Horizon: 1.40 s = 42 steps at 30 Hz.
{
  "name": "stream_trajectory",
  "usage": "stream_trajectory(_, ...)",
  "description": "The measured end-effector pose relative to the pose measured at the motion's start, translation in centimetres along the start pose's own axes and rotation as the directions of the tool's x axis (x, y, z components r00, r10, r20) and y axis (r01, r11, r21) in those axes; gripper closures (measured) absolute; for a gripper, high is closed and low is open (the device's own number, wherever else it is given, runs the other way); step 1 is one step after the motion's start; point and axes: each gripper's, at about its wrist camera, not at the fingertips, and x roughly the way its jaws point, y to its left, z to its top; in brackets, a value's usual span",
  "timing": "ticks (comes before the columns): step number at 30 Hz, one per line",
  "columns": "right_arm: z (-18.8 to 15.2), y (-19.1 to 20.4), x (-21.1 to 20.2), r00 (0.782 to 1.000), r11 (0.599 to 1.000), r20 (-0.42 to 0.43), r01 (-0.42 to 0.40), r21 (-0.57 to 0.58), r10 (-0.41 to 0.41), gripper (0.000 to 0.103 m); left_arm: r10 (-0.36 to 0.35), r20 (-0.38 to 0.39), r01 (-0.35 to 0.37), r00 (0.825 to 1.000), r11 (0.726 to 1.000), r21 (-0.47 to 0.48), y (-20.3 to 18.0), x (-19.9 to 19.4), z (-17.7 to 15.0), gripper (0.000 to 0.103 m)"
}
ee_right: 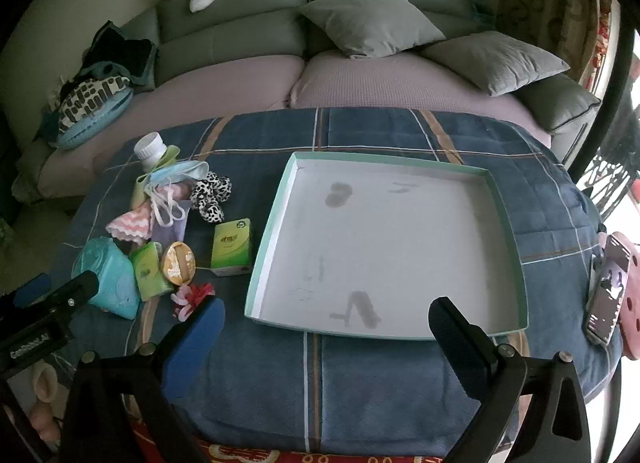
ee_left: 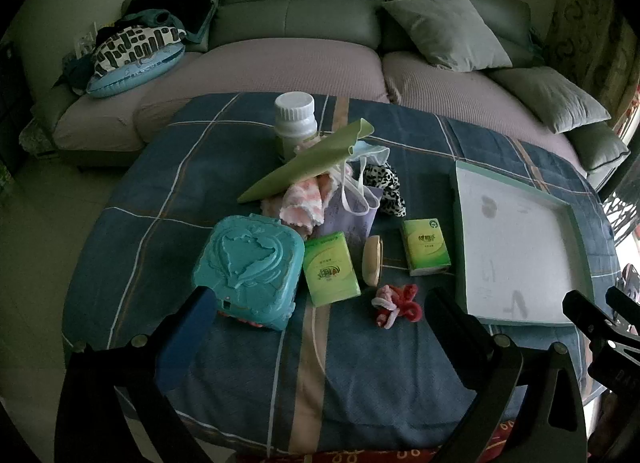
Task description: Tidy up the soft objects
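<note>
A heap of soft things lies mid-table: a pink-and-white cloth [ee_left: 302, 201], a leopard-print scrunchie [ee_left: 386, 189], a face mask [ee_left: 366, 157] and a green sheet [ee_left: 308, 163]. Closer in lie a red-pink hair tie [ee_left: 394, 305] and two green tissue packs [ee_left: 330, 269] [ee_left: 426, 247]. An empty white tray [ee_right: 460, 199] with a mint rim sits to the right. My left gripper [ee_left: 320, 311] hovers open above the near table edge, nothing between its fingers. My right gripper [ee_right: 328, 319] stands open in front of the tray's near rim, empty. In the right wrist view the pile [ee_right: 168, 199] lies left of the tray.
A teal plastic case [ee_left: 250, 267], a white bottle [ee_left: 294, 119] and a round beige compact [ee_left: 372, 259] sit among the soft things. A phone [ee_right: 608, 291] rests on a pink object at the table's right edge. A grey sofa [ee_left: 300, 23] with cushions stands behind the table.
</note>
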Motion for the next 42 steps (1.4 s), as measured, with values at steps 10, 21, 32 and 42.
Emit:
stream_trajectory(10,0.4,-0.49,-0.1,1.0,1.0,0.001,0.001,0.001,-0.001,0.0,0.0,-0.005,0.0,1.0,1.0,-0.003,0.18,-0.14,-0.05,0.0)
stream_trajectory(21,0.33,-0.47,-0.25,1.0,1.0,0.003,-0.001,0.002,0.001,0.0,0.001,-0.007,-0.001,1.0,1.0,-0.004,0.24,-0.19,-0.08,0.0)
stream_trajectory(32,0.22,-0.38,-0.45,1.0,1.0,0.006,0.003,0.004,-0.003,0.0,0.0,-0.015,0.0,1.0,1.0,-0.01,0.41,-0.16,-0.22,0.0)
stream_trajectory(42,0.24,-0.41,-0.42,1.0,1.0,0.006,0.002,0.005,-0.002,0.0,0.001,-0.02,-0.001,1.0,1.0,-0.015,0.45,-0.12,-0.23,0.0)
